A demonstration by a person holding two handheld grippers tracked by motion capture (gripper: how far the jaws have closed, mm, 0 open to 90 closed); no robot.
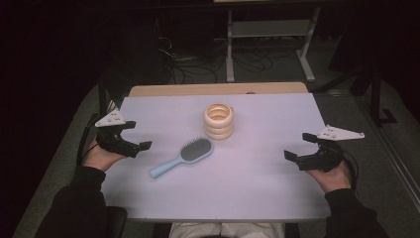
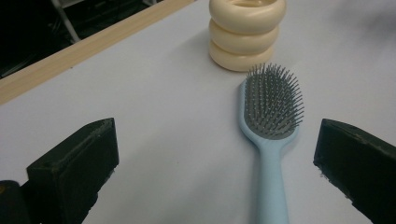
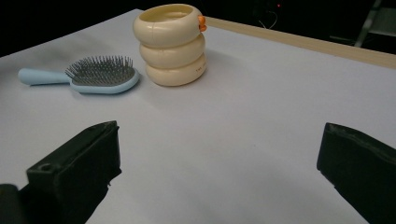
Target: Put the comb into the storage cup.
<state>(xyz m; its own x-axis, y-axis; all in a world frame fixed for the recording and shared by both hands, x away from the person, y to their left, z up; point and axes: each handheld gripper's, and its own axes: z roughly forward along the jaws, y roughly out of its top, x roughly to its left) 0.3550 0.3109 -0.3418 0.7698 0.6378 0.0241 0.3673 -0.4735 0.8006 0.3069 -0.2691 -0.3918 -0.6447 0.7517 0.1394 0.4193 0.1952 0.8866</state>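
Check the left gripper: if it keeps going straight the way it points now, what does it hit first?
Probably the light blue hairbrush. In the left gripper view its handle runs up between the open fingers, bristle head beyond, with the cream ringed cup behind it. The left gripper sits above the table, so depth is uncertain.

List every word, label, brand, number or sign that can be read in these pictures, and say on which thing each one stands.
No text can be read.
Cream ringed cup: a small dark print on its lowest ring in the right gripper view, too small and blurred to read.
Light blue hairbrush: no print visible.
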